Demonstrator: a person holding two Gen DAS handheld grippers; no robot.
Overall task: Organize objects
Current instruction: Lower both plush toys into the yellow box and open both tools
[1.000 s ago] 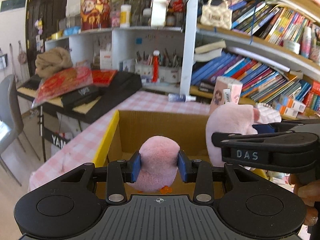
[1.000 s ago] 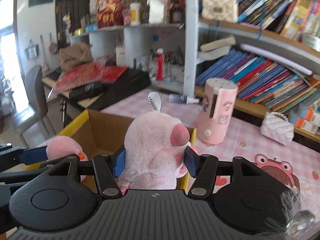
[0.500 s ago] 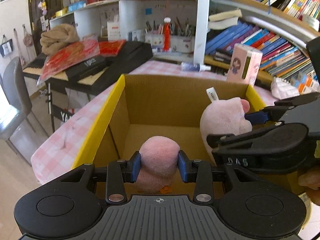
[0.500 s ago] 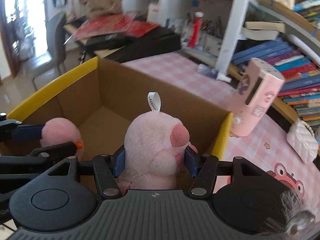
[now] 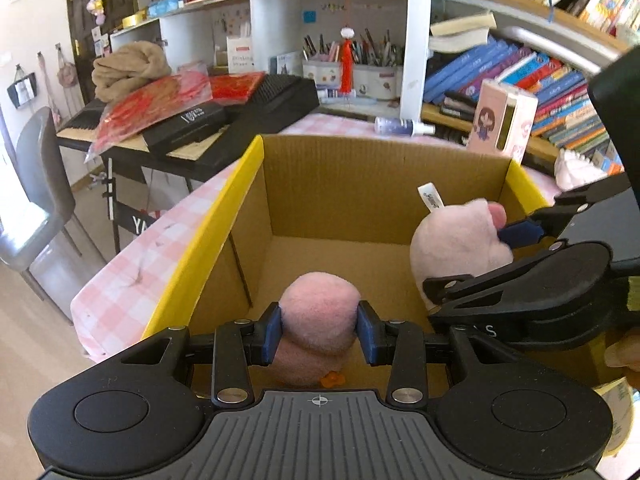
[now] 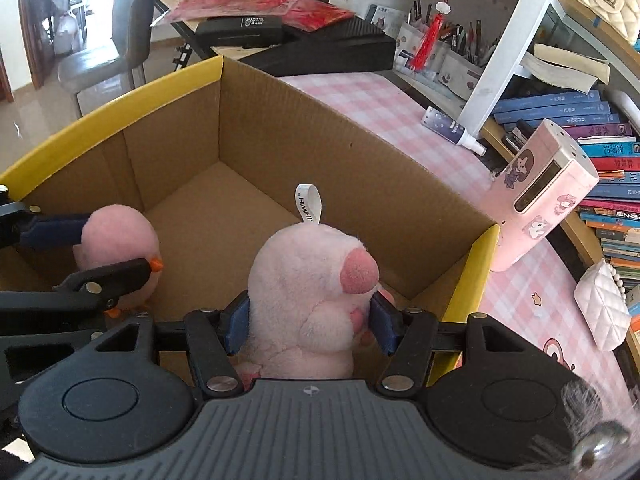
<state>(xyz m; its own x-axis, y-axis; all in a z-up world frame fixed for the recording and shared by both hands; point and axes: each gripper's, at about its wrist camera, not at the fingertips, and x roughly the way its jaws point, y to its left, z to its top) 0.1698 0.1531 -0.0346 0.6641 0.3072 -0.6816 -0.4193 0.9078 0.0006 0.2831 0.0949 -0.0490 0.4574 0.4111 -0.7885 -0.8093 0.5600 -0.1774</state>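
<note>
With the left gripper (image 5: 319,332) clamped on the small pink plush (image 5: 318,312) and the right gripper (image 6: 310,322) on the pink pig plush (image 6: 308,284), both low inside the cardboard box (image 6: 280,128), each should touch the floor before release, well apart.

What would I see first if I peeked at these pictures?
Two fluffy pink plush toys! The left gripper squeezes a small round pink plush chick, and the right gripper holds a bigger pink plush pig, both inside a big brown cardboard box with yellow edges on the pink checked tablecloth.
</note>
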